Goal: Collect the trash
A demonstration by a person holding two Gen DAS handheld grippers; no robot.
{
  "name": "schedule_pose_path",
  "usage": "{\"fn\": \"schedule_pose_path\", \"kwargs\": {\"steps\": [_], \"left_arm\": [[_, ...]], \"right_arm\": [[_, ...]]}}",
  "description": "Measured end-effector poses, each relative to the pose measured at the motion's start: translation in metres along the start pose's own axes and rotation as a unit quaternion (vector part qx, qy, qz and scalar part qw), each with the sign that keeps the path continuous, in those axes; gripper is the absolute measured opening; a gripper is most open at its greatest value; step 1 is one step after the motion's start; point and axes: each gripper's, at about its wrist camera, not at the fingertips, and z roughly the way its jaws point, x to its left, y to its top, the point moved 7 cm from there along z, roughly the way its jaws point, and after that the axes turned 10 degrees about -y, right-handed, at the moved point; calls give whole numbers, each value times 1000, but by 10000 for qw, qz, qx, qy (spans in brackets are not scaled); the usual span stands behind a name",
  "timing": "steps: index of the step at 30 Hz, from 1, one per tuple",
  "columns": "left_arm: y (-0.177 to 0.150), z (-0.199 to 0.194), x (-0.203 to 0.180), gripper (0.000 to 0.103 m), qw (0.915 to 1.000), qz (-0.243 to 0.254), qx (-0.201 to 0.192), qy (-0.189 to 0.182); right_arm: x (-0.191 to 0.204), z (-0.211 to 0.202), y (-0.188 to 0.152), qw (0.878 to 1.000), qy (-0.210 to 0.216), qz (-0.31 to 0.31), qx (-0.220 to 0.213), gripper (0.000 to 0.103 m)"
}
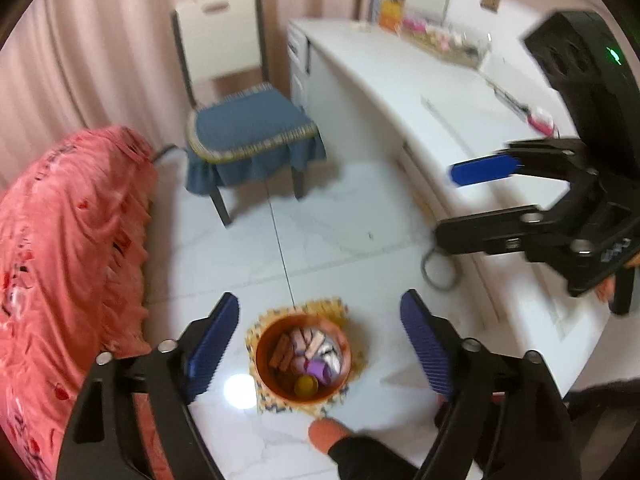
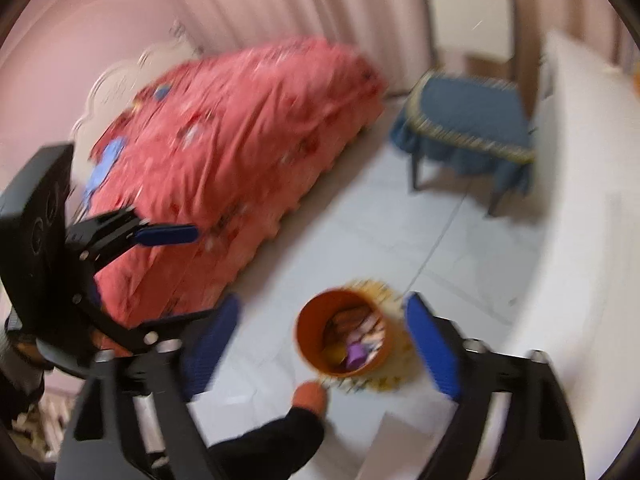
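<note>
Bin: orange round bucket, open top, stands on floor betw. bed and desk, upright, on a yellow patterned mat w/ frayed edge.
Trash: inside bin; brown bar-shaped wrappers, pale pink/white packets, a purple piece, a yellow round piece near the bottom rim. Right-wrist view too blurred for more detail.
Left gripper: black frame, blue ribbed pads, jaws spread wide, nothing betw. them; bin shows in the gap, far below.
Right gripper: same build, jaws wide apart, empty; seen from left wrist at right edge, above the desk side.
Foot: orange toe w/ dark trouser leg, just beside mat.
Floor: white glossy marble-look tiles, thin dark grout line, lamp glare near bin.
Bed: pink-red floral cover, wrinkled; white carved headboard in right-wrist view.
Chair: cream back, dark legs, blue seat cover w/ gold trim.
Desk: long white top, drawers, small coloured items at far end, blurred.
Curtain: pale pink, pleated.
</note>
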Motion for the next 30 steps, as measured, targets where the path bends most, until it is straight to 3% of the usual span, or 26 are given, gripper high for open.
{"fn": "schedule_pose_path", "kwargs": {"steps": [2, 5, 17, 25, 30], "left_arm": [[10, -14, -14, 86, 9998, -56, -185, 88], [22, -32, -29, 94, 9979, -70, -460, 440], [58, -76, -98, 97, 9887, -148, -1185, 907], [65, -95, -126, 97, 9808, -447, -1721, 796], [67, -92, -144, 97, 9808, -444, -1747, 749]], "right_arm": [[-13, -39, 3, 9987, -262, 147, -414, 98], [-32, -81, 1, 9957, -477, 367, -709, 98], [-96, -199, -53, 9727, -1295, 1222, -1487, 98], [-124, -245, -90, 9531, -1678, 1626, -1923, 98], [-130, -260, -94, 9454, -1778, 1701, -2138, 98]]}}
